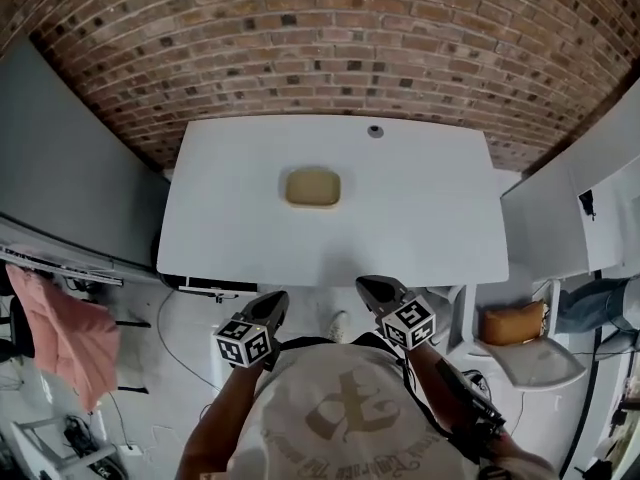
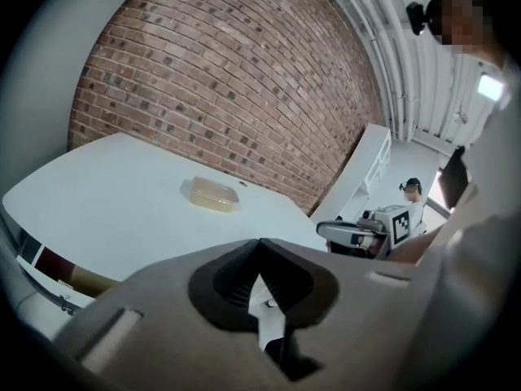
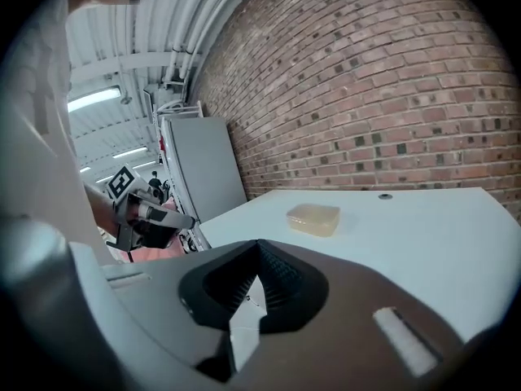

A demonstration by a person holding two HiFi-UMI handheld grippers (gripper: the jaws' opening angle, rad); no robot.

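While the person is standing at the near edge of the table [image 1: 430, 218], both tools are hanging just off that edge, side by side and a little apart. The left gripper [image 1: 277, 301] is pointing toward the tabletop with its jaws pressed together, tips meeting, and nothing is sitting between them. The right gripper [image 1: 368, 287] is doing the same: jaws closed tip to tip, gripping nothing (each gripper's own view is showing this plainly).

The box [image 1: 313, 188], pale yellowish and translucent, is lying flat about the middle of the table, a touch left of centre. It is well apart from both grippers and touching neither. Beyond it, near the far edge, a small round grommet [image 1: 375, 130] is sitting in the tabletop.

A brick wall [image 1: 320, 38] is running behind the table. A pink cloth [image 1: 60, 333] is hanging off to the person's left, and a chair [image 1: 540, 363] with a tan cushion [image 1: 513, 323] is standing to the right.
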